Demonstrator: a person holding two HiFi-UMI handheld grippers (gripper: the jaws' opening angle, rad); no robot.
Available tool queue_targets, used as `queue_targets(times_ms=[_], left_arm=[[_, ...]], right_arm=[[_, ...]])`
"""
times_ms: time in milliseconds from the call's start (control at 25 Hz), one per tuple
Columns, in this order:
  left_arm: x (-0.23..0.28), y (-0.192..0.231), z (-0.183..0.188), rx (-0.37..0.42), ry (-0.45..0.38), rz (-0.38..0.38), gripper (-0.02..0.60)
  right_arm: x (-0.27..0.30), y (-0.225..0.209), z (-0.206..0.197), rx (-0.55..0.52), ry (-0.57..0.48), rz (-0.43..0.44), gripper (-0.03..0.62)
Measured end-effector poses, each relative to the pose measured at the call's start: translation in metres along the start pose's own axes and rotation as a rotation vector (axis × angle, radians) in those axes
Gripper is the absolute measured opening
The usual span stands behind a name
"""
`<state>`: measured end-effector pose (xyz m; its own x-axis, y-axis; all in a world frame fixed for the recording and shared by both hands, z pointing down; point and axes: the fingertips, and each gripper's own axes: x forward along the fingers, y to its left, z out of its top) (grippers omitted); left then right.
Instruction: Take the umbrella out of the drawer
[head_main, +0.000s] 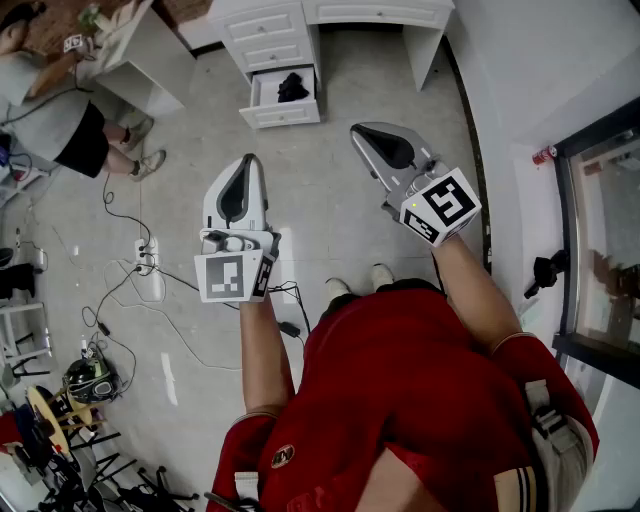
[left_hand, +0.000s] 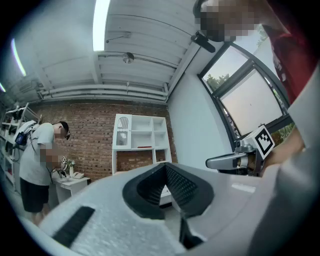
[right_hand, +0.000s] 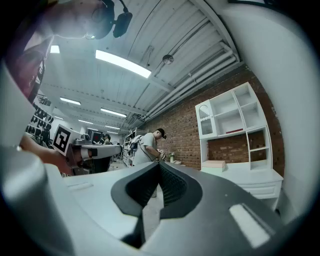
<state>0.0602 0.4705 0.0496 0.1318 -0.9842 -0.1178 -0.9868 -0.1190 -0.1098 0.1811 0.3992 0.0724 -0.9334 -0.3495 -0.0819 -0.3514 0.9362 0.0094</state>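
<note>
Umbrella (head_main: 292, 87): held by neither gripper. Left gripper (head_main: 247, 160): jaws closed together, nothing between them, raised over the floor (head_main: 330, 225). Right gripper (head_main: 360, 130): jaws likewise together and empty, just right of the left one. Location of umbrella: a dark bundle inside the open drawer (head_main: 285, 116) of the white table (head_main: 380, 12), far side, well apart from both. Person (head_main: 50, 115) standing far left.

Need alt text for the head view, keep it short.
A person in a red shirt holds the left gripper and right gripper over a grey floor, jaws shut and empty. Ahead, a white cabinet has its bottom drawer open with a dark umbrella inside.
</note>
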Motion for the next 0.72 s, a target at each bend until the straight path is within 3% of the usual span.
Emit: queue_targets(times_ms=[160,520,720], left_arm=[[-0.008,0.015,-0.003,-0.009,-0.001,0.01,0.008],[-0.028,0.069,-0.014,-0.047,-0.022,0.025,0.008],[-0.01,0.091,-0.022,-0.067,-0.011,0.023,0.008]], right_arm=[[0.012,0.01,0.0,0.03,-0.016,0.026,0.012],[0.046,0.029,-0.01,0.007,0.016,-0.005,0.012],[0.064,0.014,-0.018,0.016,0.027,-0.024,0.012]])
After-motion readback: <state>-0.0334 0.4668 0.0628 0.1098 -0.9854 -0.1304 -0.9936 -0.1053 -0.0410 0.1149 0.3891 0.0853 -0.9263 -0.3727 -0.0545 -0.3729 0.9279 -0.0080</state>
